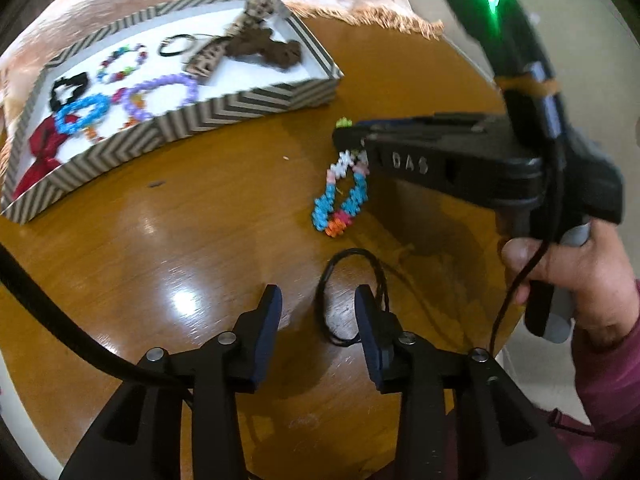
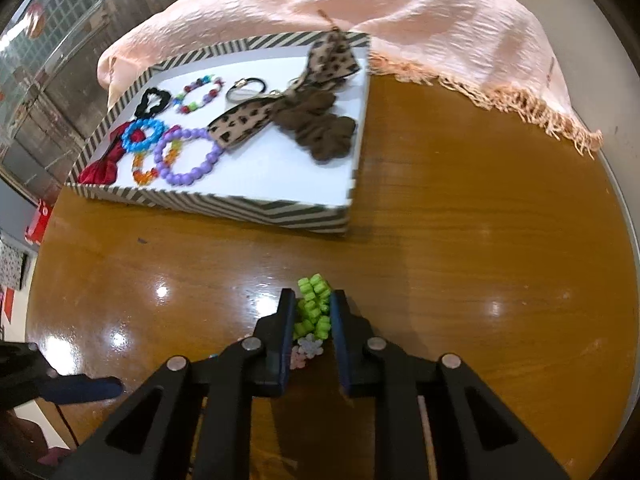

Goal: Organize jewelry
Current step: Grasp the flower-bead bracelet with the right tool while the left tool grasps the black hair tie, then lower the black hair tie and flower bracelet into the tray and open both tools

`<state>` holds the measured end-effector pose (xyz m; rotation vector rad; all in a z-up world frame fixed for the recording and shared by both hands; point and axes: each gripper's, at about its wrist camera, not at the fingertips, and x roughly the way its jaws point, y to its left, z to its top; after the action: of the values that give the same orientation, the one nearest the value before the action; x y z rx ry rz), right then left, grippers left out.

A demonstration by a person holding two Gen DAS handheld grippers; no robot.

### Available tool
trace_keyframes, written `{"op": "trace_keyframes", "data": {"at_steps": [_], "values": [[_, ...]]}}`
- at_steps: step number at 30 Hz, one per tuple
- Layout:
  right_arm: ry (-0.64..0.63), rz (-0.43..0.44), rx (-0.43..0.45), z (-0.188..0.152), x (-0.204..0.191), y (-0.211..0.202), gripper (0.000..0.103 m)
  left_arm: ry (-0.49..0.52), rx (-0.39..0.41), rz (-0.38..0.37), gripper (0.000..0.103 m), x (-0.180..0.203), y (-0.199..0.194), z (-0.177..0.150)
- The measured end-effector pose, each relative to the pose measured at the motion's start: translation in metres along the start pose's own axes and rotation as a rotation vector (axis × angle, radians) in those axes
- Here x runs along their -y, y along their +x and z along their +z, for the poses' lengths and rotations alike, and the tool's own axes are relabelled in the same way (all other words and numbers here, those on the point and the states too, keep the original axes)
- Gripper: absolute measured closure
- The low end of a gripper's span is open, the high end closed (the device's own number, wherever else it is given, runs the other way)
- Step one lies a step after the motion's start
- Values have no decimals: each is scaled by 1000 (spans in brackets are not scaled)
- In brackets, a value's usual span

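A multicoloured beaded bracelet [image 1: 340,200] lies on the round wooden table [image 1: 180,240]. Its green end [image 2: 314,308] sits between the fingers of my right gripper [image 2: 313,298], which is shut on it. In the left wrist view the right gripper [image 1: 348,140] comes in from the right and points down at the bracelet's top end. Nearer the camera, my left gripper [image 1: 318,296] stands open just above the table. A thin black cord loop [image 1: 326,276] lies at its right finger, not gripped. A striped tray [image 1: 192,120] [image 2: 240,204] holds other jewelry.
In the tray lie a purple bead bracelet [image 2: 188,156], a blue bracelet [image 2: 144,134], a red bow [image 2: 100,168], a brown scrunchie [image 2: 320,128] and a leopard-print strap [image 2: 244,120]. A peach fringed cloth [image 2: 400,12] lies behind it. A hand [image 1: 580,272] holds the right gripper.
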<state>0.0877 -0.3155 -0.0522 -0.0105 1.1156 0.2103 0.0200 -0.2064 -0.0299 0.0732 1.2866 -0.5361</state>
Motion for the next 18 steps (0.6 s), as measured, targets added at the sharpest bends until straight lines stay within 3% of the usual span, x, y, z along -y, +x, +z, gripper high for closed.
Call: {"op": "trace_keyframes", "data": {"at_steps": [4, 6, 8, 10, 13, 18], "values": [[22, 9, -2, -2, 9, -1, 85, 37, -68, 23, 73, 11, 22, 3], [27, 18, -4, -3, 12, -1, 85, 46, -62, 25, 74, 14, 24, 4], [28, 23, -3, -4, 12, -1, 85, 49, -65, 50, 94, 15, 26, 9], [31, 27, 1, -4, 12, -1, 85, 49, -60, 61, 103, 14, 26, 13], [32, 53, 25, -5, 11, -4, 90, 23, -55, 52, 103, 4, 22, 15], [14, 68, 53, -2, 5, -15, 90, -47, -6, -6, 103, -16, -4, 15]]}}
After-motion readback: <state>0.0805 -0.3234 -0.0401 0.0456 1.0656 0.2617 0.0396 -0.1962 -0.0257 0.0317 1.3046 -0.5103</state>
